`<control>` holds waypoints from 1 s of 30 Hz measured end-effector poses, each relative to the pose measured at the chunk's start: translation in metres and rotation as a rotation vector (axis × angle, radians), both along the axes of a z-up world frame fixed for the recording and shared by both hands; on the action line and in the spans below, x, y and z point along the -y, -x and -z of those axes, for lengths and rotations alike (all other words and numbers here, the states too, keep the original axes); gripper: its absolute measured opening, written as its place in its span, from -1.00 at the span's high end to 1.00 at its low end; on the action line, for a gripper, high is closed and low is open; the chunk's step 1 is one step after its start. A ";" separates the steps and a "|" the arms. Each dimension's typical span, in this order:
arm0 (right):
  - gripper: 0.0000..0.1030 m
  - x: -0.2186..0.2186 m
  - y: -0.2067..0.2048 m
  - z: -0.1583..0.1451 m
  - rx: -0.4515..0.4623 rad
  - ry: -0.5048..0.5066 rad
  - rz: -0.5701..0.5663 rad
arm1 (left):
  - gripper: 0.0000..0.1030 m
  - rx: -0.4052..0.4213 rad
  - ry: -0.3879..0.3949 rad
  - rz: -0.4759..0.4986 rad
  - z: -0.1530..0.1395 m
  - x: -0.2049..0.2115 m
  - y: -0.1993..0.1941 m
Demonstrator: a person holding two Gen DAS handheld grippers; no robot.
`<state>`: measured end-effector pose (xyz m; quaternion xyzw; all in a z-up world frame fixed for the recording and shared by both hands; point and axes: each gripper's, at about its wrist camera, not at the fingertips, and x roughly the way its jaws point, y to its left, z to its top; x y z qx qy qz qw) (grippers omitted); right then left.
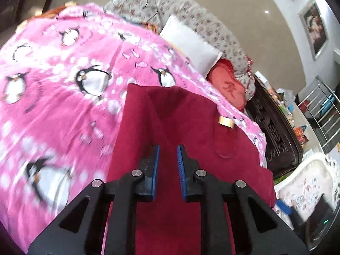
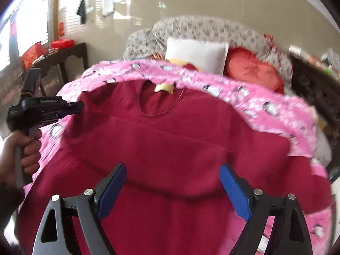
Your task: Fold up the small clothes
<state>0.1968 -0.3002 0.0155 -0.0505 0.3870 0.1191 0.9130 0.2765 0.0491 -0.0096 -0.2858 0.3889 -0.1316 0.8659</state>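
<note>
Crimson fleece, a small top with a gold neck label, lies spread flat on the pink penguin blanket covering the bed. The left hand-held gripper hovers over the garment's side with its blue pads nearly together and nothing between them. The right hand-held gripper stands wide apart above the lower half, empty.

Ahead of your black grippers' blue pads lay a plain crimson top with a tan neck label. Under it you had a pink blanket printed with black-and-white penguins and white dots. Beyond sat a white pillow, a red cushion and a floral quilt.
</note>
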 end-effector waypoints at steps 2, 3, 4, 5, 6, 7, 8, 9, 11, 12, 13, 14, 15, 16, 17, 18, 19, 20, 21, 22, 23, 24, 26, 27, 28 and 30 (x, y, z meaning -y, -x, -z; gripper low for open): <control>-0.70 -0.004 -0.020 0.022 -0.042 0.006 0.019 | 0.72 -0.052 -0.025 -0.027 0.016 -0.007 -0.013; -0.71 -0.002 -0.033 0.044 -0.113 0.032 0.052 | 0.73 -0.095 -0.034 -0.045 0.029 -0.010 -0.019; -0.72 -0.002 -0.038 0.057 -0.158 0.045 0.065 | 0.74 -0.115 -0.004 -0.047 0.043 -0.014 -0.022; -0.74 0.001 -0.035 0.064 -0.134 0.032 0.058 | 0.74 -0.095 0.012 -0.047 0.048 -0.016 -0.021; -0.74 0.000 -0.036 0.060 -0.128 0.028 0.057 | 0.73 -0.066 0.007 -0.044 0.050 -0.016 -0.018; -0.74 -0.001 -0.036 0.059 -0.134 0.036 0.058 | 0.73 -0.058 0.005 -0.044 0.050 -0.016 -0.017; -0.73 -0.002 -0.035 0.057 -0.135 0.049 0.056 | 0.73 -0.053 0.002 -0.046 0.051 -0.016 -0.016; -0.72 -0.004 -0.035 0.055 -0.133 0.057 0.052 | 0.73 -0.041 -0.010 -0.050 0.050 -0.015 -0.015; -0.68 -0.004 -0.036 0.041 -0.102 0.037 0.051 | 0.73 -0.013 -0.048 -0.055 0.049 -0.008 -0.013; -0.68 -0.001 -0.038 0.030 -0.058 0.004 0.063 | 0.73 -0.003 -0.062 -0.052 0.048 -0.005 -0.012; -0.68 0.000 -0.039 0.021 -0.022 -0.028 0.083 | 0.73 0.005 -0.093 -0.053 0.046 -0.002 -0.011; -0.68 0.002 -0.043 0.015 -0.001 -0.060 0.105 | 0.72 0.007 -0.105 -0.053 0.046 0.000 -0.011; -0.69 0.004 -0.055 0.016 -0.009 -0.076 0.120 | 0.68 0.010 -0.112 -0.052 0.046 0.002 -0.013; -0.69 0.003 -0.066 0.024 -0.049 -0.074 0.127 | 0.64 0.015 -0.109 -0.046 0.046 0.003 -0.013; -0.70 0.003 -0.079 0.038 -0.112 -0.060 0.138 | 0.58 0.018 -0.098 -0.037 0.047 0.004 -0.014; -0.71 0.001 -0.086 0.051 -0.146 -0.028 0.148 | 0.58 0.018 -0.093 -0.035 0.046 0.005 -0.017; -0.71 -0.005 -0.086 0.054 -0.112 0.017 0.144 | 0.58 0.020 -0.087 -0.035 0.047 0.004 -0.017; -0.70 -0.011 -0.083 0.051 -0.084 0.058 0.143 | 0.58 0.021 -0.089 -0.035 0.046 0.007 -0.018; -0.64 -0.016 -0.079 0.045 -0.068 0.079 0.147 | 0.58 0.024 -0.091 -0.035 0.046 0.007 -0.017; -0.62 -0.016 -0.072 0.037 -0.048 0.067 0.143 | 0.58 0.029 -0.090 -0.036 0.045 0.007 -0.016; -0.62 -0.011 -0.060 0.025 -0.001 0.032 0.134 | 0.58 0.036 -0.091 -0.038 0.043 0.006 -0.012; -0.62 -0.005 -0.049 0.015 0.039 0.017 0.138 | 0.58 0.049 -0.096 -0.040 0.040 0.007 -0.008; -0.62 0.018 -0.033 -0.002 0.091 0.032 0.174 | 0.56 0.096 -0.123 -0.045 0.030 0.008 0.003; -0.62 0.039 -0.025 -0.009 0.100 0.045 0.210 | 0.46 0.114 -0.142 -0.043 0.023 0.013 0.009; -0.62 0.060 -0.017 -0.014 0.110 0.055 0.247 | 0.37 0.133 -0.150 -0.023 0.016 0.020 0.017; -0.62 0.117 -0.003 -0.021 0.129 0.094 0.380 | -0.13 0.159 -0.155 0.038 0.006 0.036 0.031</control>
